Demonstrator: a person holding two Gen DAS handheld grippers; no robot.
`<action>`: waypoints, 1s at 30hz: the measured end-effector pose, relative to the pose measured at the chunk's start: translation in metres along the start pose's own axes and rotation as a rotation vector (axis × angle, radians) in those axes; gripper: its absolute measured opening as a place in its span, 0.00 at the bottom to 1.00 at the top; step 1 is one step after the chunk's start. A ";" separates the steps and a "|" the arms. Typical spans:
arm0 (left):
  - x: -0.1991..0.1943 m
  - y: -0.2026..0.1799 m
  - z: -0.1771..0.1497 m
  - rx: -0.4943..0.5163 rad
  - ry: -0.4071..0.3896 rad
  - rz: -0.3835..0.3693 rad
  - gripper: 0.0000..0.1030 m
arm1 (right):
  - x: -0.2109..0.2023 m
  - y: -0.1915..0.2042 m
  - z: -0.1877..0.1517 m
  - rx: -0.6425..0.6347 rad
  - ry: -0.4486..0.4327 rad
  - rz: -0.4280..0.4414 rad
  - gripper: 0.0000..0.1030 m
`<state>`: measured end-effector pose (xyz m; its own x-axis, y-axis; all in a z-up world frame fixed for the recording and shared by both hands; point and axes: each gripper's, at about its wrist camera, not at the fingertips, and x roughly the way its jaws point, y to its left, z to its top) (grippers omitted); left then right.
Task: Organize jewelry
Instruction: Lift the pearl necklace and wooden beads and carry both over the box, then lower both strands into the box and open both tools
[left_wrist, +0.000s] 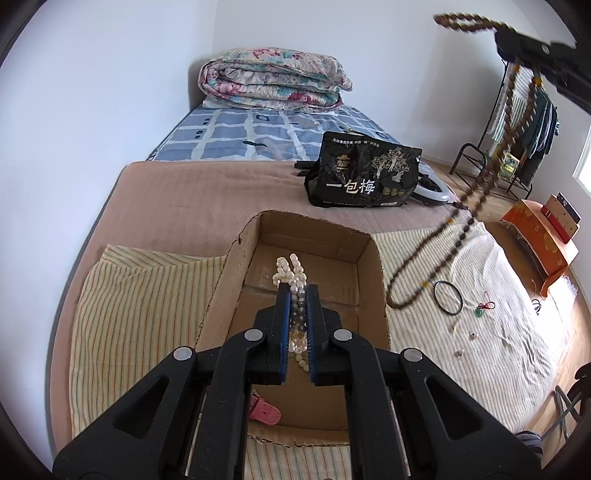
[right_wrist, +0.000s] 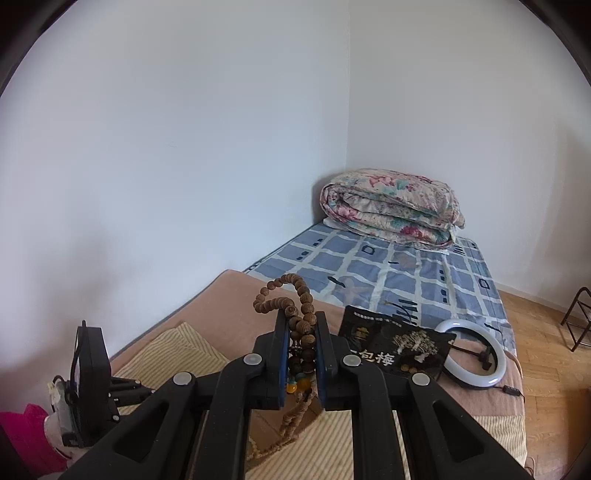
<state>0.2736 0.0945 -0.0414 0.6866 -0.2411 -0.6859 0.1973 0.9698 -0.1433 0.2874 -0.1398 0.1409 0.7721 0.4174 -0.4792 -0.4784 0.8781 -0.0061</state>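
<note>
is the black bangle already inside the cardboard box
No, the black bangle lies on the striped cloth to the right of the cardboard box, outside its walls.

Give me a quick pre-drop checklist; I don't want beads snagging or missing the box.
1. Left hand-held gripper shut on pearl bracelets: ok.
2. Pearls over the open cardboard box: ok.
3. Right hand-held gripper shut on wooden bead necklace: ok.
4. Necklace fully lifted: not ok, its lower end trails on the striped cloth.
5. Black bangle and green pendant boxed: not ok.
6. Pink strap clear of the drop spot: cannot tell.
</note>
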 end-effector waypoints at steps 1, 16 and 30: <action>0.000 0.001 0.000 0.001 -0.001 0.001 0.05 | 0.002 0.003 0.002 -0.005 -0.001 0.003 0.09; 0.021 0.011 -0.004 -0.011 0.029 0.003 0.05 | 0.078 0.005 -0.015 0.018 0.111 0.027 0.09; 0.044 0.018 -0.015 -0.030 0.086 0.008 0.05 | 0.132 -0.003 -0.068 0.057 0.253 0.029 0.10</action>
<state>0.2969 0.1021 -0.0845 0.6253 -0.2309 -0.7454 0.1701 0.9726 -0.1586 0.3623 -0.1030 0.0182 0.6258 0.3775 -0.6826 -0.4693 0.8812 0.0571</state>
